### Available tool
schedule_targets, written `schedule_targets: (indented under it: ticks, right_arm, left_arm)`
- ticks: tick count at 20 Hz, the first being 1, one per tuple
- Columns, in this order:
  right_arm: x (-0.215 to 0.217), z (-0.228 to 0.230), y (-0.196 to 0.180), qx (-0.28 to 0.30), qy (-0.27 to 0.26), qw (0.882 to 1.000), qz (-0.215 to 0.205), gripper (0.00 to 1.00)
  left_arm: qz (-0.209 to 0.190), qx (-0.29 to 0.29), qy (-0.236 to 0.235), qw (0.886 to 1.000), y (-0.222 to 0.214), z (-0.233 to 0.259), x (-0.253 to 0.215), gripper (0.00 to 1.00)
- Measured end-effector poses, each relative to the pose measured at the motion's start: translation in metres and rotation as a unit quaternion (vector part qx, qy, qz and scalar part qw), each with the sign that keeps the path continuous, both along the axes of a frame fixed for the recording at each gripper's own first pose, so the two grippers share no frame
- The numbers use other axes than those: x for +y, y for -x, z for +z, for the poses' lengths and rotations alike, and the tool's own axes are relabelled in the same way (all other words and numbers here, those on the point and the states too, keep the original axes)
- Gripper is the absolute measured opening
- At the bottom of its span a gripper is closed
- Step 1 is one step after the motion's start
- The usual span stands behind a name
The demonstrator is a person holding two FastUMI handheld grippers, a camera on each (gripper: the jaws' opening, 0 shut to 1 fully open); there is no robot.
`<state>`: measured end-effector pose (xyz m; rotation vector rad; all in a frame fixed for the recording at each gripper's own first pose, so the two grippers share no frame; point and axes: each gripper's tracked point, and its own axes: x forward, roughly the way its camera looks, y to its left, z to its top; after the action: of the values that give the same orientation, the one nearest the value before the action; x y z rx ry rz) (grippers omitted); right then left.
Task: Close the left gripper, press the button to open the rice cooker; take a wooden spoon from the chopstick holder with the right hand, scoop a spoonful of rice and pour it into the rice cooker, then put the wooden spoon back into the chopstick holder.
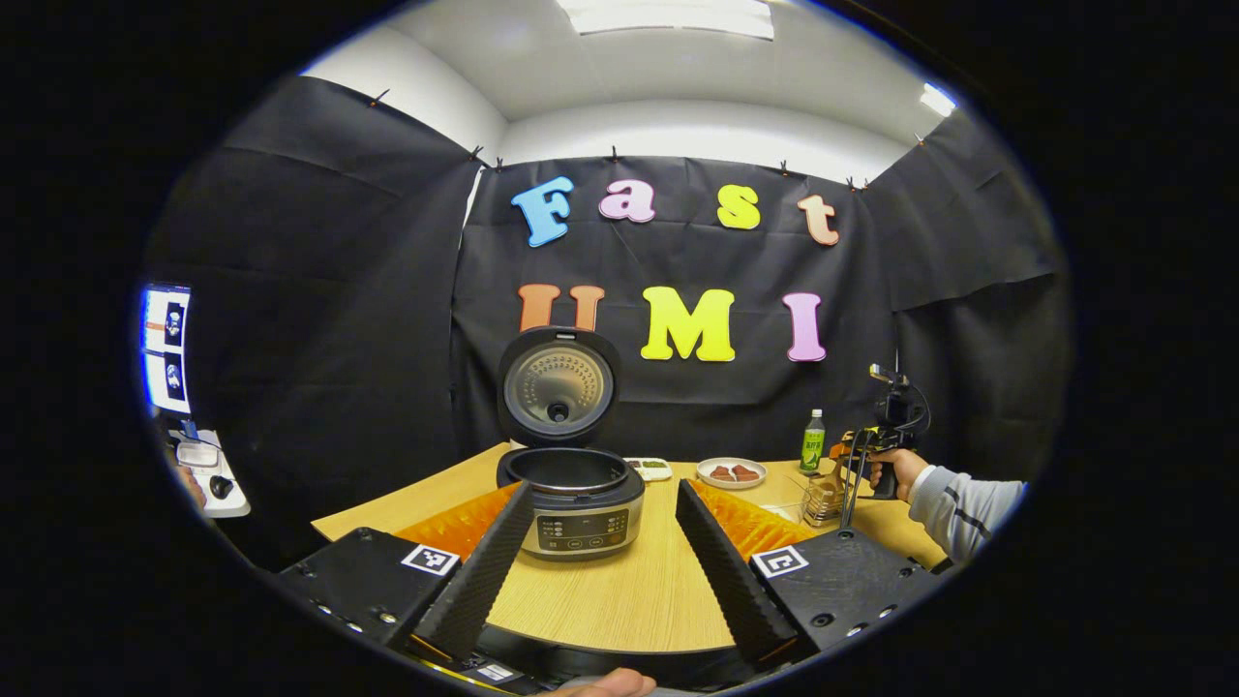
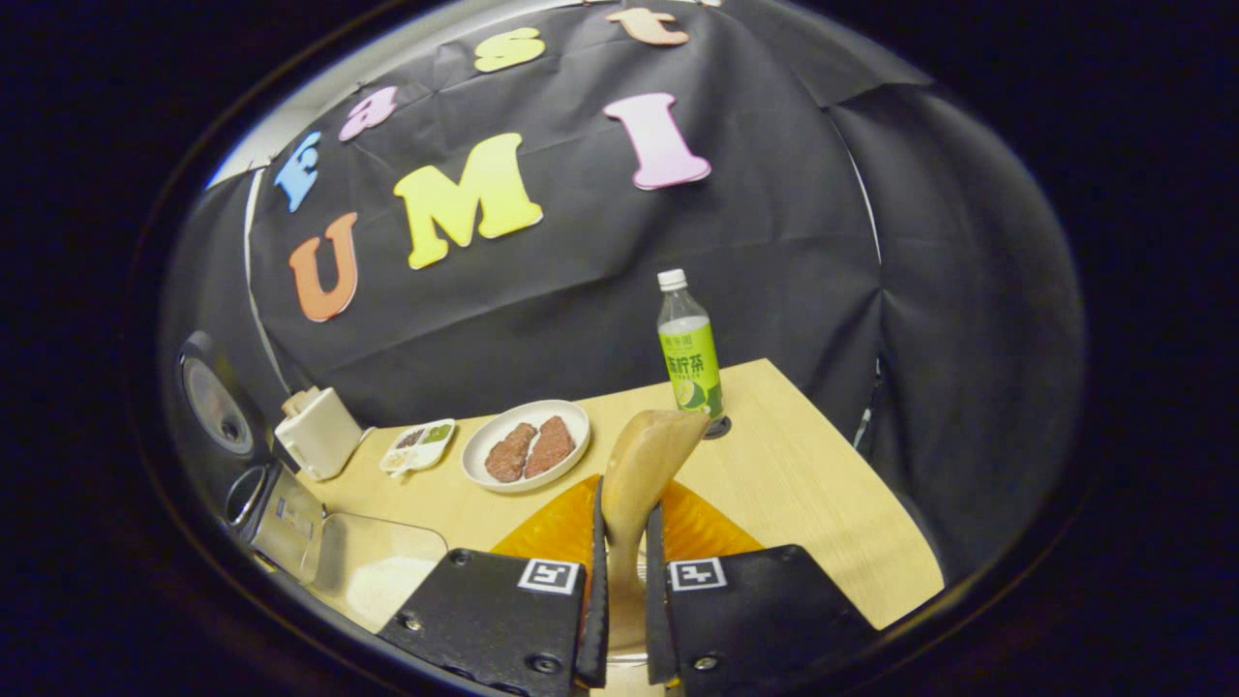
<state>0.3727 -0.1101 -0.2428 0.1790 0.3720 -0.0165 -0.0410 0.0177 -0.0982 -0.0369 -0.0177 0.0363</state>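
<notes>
Clearly, the left gripper [image 1: 602, 552] hung above the bench [image 1: 619, 590] with its jaws spread wide, holding nothing and touching nothing. Between its two fingers, farther back on the bench, stood the rice cooker [image 1: 581, 503], its lid [image 1: 559, 385] swung upright and its pot open at the top. Behind the cooker lay a small compartment tray [image 1: 649, 469] and a white plate [image 1: 731, 472] with two brown pieces of food, and beside them a green-labelled bottle [image 1: 812, 440].

Off to the right of the left gripper view, a hand [image 1: 895, 471] in a grey sleeve held the other gripper above a clear chopstick holder [image 1: 825, 499] near the bench's edge.

In the right gripper view, the right gripper [image 2: 620, 571] had its jaws drawn close together, pinching the handle of the wooden spoon [image 2: 644, 465]. Both fingers pressed on the handle, and the spoon's bowl stood up above the fingertips, tilted a little to the right. Whether the spoon's lower end was clear of the holder could not be told, since the fingers hid it.

Beyond the spoon sat the plate [image 2: 528, 445], the compartment tray [image 2: 418, 445] and the bottle [image 2: 689, 350]. At the left edge of that view were the cooker [image 2: 276, 503], a white boxy container [image 2: 319, 433], and a clear container of white rice [image 2: 382, 571] near the gripper.
</notes>
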Motion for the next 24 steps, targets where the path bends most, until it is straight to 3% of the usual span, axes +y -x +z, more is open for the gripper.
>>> schedule_targets:
  ticks: [5,8,15,20,24]
  right_arm:
    - [0.009,0.051,0.019,-0.052,0.04,0.998,-0.022,0.16]
    - [0.016,0.083,0.03,-0.077,0.079,0.994,-0.023,0.17]
    - [0.093,0.151,0.062,-0.133,0.1,0.985,0.034,0.16]
    - [0.148,0.165,0.078,-0.147,0.094,0.982,0.073,0.16]
    - [0.179,0.131,0.074,-0.133,0.114,0.98,0.09,0.16]
  left_arm:
    - [-0.005,-0.005,-0.006,1.0,0.008,0.005,0.003,0.95]
    - [-0.029,-0.02,0.011,0.999,0.019,0.016,-0.004,0.95]
    - [-0.031,-0.019,0.01,0.999,0.023,0.013,0.001,0.94]
    - [-0.02,-0.013,0.01,1.0,0.019,0.008,0.005,0.94]
    - [-0.012,-0.01,0.017,1.0,0.016,0.008,0.011,0.95]
